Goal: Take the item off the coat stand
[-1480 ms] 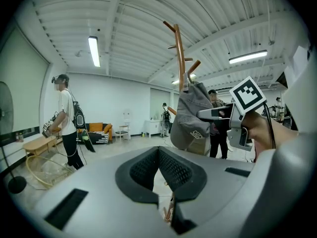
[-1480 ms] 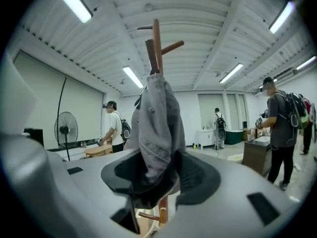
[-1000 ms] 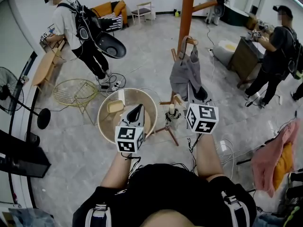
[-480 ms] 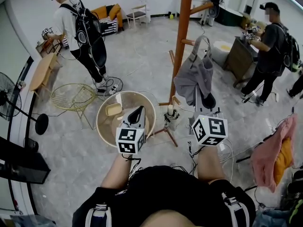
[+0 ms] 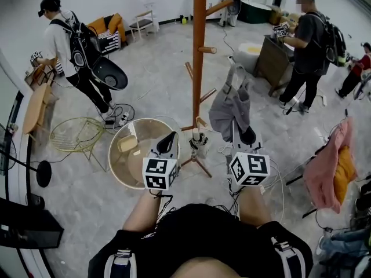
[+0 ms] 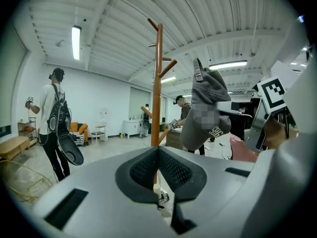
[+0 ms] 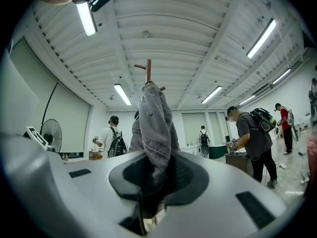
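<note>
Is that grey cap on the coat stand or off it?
Off: the cap hangs clear of the coat stand, pinched in the right gripper.

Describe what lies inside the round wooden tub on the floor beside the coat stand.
A pale yellow block lies inside the round wooden tub, toward its left. The left gripper covers the tub's right part, so anything there cannot be seen.
</note>
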`<move>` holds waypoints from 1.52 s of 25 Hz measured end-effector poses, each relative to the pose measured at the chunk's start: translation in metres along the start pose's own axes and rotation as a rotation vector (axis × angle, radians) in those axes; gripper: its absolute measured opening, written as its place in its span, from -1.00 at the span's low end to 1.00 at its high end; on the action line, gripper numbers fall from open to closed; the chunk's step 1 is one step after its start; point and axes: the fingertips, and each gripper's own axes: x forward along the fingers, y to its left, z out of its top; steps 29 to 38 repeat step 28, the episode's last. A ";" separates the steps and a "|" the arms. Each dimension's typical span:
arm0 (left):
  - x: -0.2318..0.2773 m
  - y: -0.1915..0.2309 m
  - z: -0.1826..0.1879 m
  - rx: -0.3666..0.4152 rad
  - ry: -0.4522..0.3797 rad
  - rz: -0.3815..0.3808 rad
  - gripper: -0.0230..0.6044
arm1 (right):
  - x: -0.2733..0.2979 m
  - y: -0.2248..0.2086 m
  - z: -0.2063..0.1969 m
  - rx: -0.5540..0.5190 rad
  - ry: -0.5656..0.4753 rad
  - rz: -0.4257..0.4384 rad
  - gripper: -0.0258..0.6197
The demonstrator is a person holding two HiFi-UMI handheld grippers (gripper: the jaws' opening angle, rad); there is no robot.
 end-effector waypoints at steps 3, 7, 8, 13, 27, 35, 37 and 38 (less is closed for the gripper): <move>0.005 -0.005 0.002 0.007 0.001 -0.027 -0.88 | -0.002 -0.001 -0.015 0.006 0.016 -0.007 -0.68; 0.010 -0.006 0.003 0.011 0.001 -0.043 -0.88 | -0.005 -0.004 -0.032 0.017 0.039 -0.016 -0.69; 0.012 -0.006 0.003 0.011 -0.001 -0.043 -0.88 | -0.005 -0.005 -0.036 0.026 0.045 -0.014 -0.69; 0.015 -0.004 0.006 0.014 -0.005 -0.042 -0.88 | -0.002 -0.008 -0.050 0.059 0.075 -0.001 -0.69; 0.021 0.000 0.021 0.015 -0.010 -0.018 -0.88 | 0.008 -0.013 -0.048 0.083 0.089 0.035 -0.68; 0.022 0.000 0.022 0.015 -0.010 -0.017 -0.88 | 0.009 -0.013 -0.047 0.082 0.091 0.037 -0.68; 0.022 0.000 0.022 0.015 -0.010 -0.017 -0.88 | 0.009 -0.013 -0.047 0.082 0.091 0.037 -0.68; 0.022 0.000 0.022 0.015 -0.010 -0.017 -0.88 | 0.009 -0.013 -0.047 0.082 0.091 0.037 -0.68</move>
